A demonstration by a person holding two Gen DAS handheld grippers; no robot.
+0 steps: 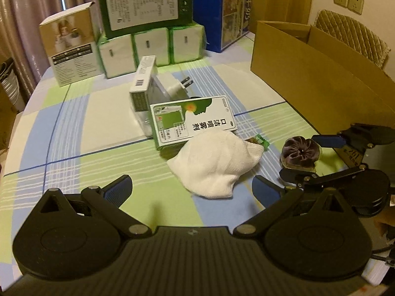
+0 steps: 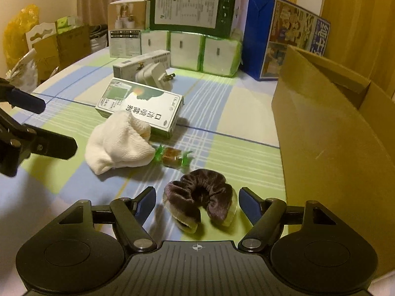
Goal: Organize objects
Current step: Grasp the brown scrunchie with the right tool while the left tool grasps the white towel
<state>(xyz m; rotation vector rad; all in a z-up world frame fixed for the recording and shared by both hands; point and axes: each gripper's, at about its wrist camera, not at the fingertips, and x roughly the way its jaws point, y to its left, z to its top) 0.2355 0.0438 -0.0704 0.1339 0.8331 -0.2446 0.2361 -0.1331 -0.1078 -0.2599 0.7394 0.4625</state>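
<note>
The right gripper stands spread around the dark scrunchie, pads not yet touching; the left gripper hangs spread beside it, over the white cloth. Soft velvet may squash and slip out. Behind the scrunchie, the cardboard box possibly hides contents; its inside is unseen

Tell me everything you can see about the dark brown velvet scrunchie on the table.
The dark brown velvet scrunchie is a plush, gathered fabric ring with a pale lining showing at its near edge. It lies on the checked green, blue and white tablecloth, between the open fingers of the right gripper, which do not visibly touch it. A green-wrapped candy lies just beyond it, apart, and the open brown cardboard box stands to its right.
</note>
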